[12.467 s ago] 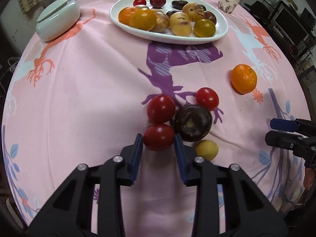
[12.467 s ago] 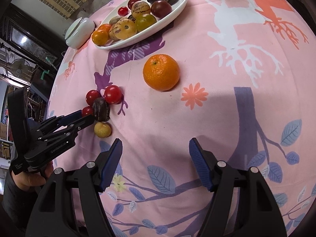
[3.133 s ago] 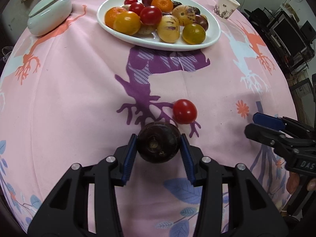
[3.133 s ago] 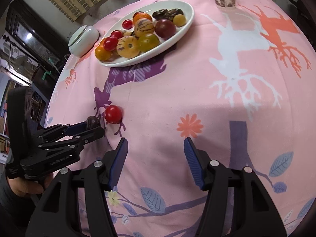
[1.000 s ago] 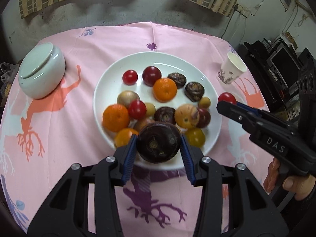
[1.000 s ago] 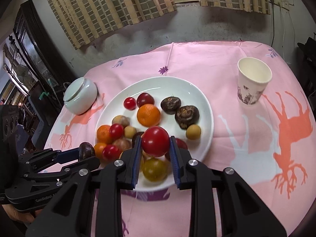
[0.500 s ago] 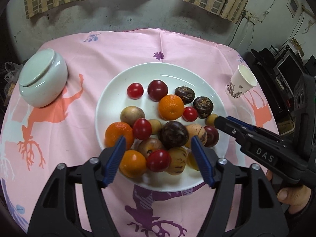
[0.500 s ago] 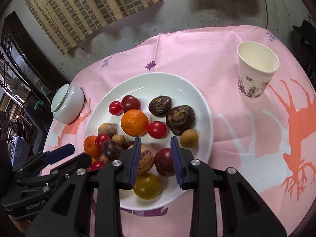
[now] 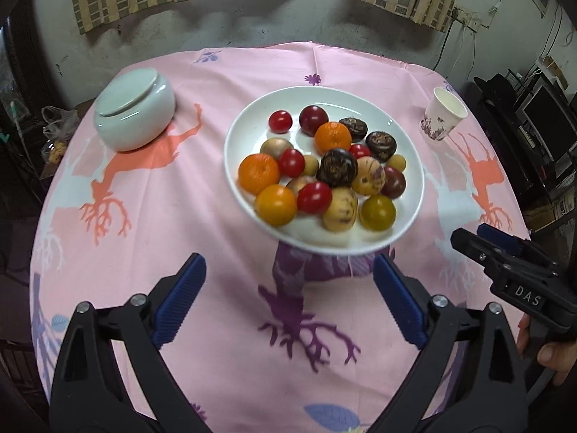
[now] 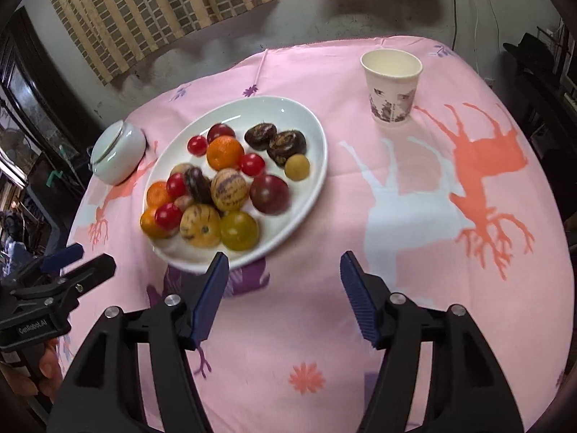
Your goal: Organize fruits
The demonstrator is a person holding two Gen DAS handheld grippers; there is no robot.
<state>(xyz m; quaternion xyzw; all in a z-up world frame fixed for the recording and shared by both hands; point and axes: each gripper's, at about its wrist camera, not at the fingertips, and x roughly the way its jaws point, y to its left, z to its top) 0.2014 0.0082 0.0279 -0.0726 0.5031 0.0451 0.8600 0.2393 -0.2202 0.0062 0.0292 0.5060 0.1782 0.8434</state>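
A white oval plate (image 9: 249, 122) (image 10: 310, 122) on the pink tablecloth holds several fruits: oranges, red tomatoes, dark purple fruits and striped yellow ones. A dark purple fruit (image 9: 337, 166) sits on the pile in the middle, and a small red tomato (image 10: 252, 164) lies beside an orange. My left gripper (image 9: 288, 299) is open and empty, in front of the plate's near rim. My right gripper (image 10: 285, 296) is open and empty, in front of the plate's right end. Each gripper also shows in the other's view, the right one (image 9: 483, 240) and the left one (image 10: 77, 261).
A pale lidded ceramic bowl (image 9: 133, 108) (image 10: 115, 153) stands left of the plate. A paper cup (image 9: 443, 113) (image 10: 391, 86) stands at the right back. The round table's edge curves close on all sides; furniture and a wall lie behind it.
Both grippers have pulled back from the plate toward me and opened wider. The dark purple fruit and the red tomato stay on the plate where they were let go.
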